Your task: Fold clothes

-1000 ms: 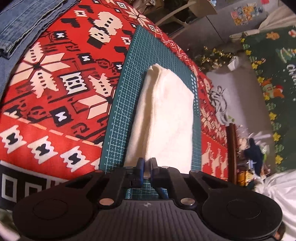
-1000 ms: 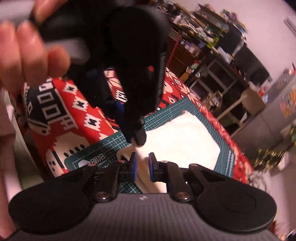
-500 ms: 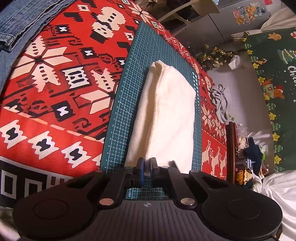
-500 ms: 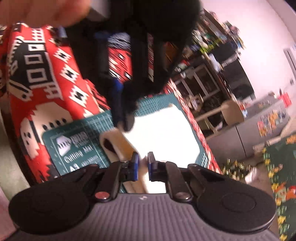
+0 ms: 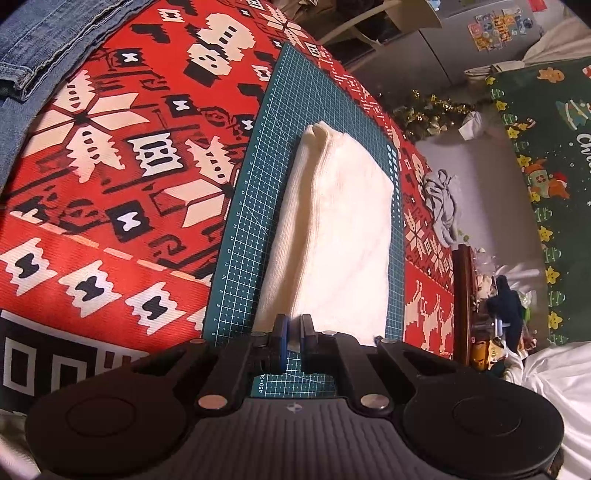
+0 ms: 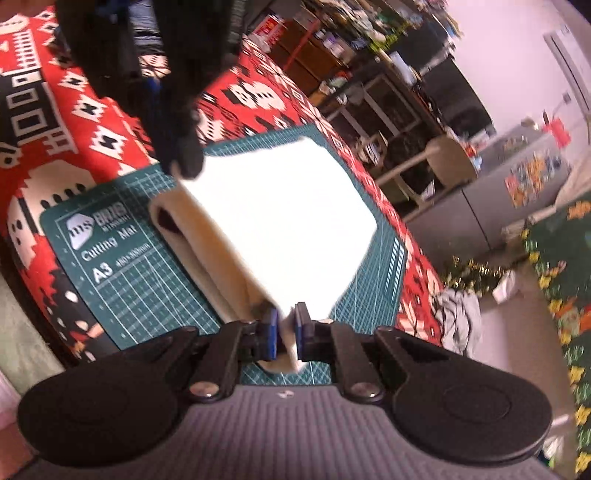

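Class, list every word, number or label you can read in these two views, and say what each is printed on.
"Cutting Mat", on the green cutting mat.
"A3", on the same mat, below it.
"450×30", cut off, on the mat's near edge.
"Ch", cut off, on the green Christmas rug.
Mat's logo lettering, ruler numbers and the cabinet stickers: too small or blurred.

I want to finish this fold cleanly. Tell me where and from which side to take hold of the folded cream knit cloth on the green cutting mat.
Take the folded cream knit cloth by its near short edge, at the two near corners, coming from the mat's labelled end. The layers stack into a loose roll there and stand up off the green cutting mat, so pads can likely pinch them.
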Demonstrator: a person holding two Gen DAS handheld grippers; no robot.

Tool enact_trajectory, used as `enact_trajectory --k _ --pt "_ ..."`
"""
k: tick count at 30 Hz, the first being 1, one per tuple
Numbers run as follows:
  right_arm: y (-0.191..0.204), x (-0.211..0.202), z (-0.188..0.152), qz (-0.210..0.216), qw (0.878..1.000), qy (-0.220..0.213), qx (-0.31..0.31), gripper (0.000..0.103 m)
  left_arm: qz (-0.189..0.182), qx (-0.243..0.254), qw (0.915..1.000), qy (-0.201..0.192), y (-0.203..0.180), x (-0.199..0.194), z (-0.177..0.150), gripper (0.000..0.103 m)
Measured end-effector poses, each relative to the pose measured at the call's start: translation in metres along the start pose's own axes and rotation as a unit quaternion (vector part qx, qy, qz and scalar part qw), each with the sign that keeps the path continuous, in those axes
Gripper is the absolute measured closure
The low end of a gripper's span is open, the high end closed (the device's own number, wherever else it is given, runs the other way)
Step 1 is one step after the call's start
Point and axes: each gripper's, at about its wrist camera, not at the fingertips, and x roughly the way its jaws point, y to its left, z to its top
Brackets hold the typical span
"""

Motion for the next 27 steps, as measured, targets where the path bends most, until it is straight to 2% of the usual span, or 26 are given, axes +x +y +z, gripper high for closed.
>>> enact_trajectory --k 8,21,25,27 --pt "-0.013 0.003 -0.010 0.006 0.999 0.028 0.033 0.094 0.006 -0.001 1.0000 0.003 0.000 0.001 0.000 0.096" --pt "-0.036 0.003 -0.023 0.050 0.992 0.066 0.096 0.094 0.026 0.002 0.9996 0.012 0.000 0.003 -0.001 0.095" --pt "-0.054 -0.015 -0.033 0.095 0.978 0.057 0.178 0.094 0.036 0.011 0.9993 0.002 -0.003 -0.010 -0.001 0.096" --pt "-0.073 -0.021 -0.042 0.129 0.961 0.042 0.242 0.093 0.047 0.026 0.9984 -0.017 -0.007 -0.021 -0.001 0.092"
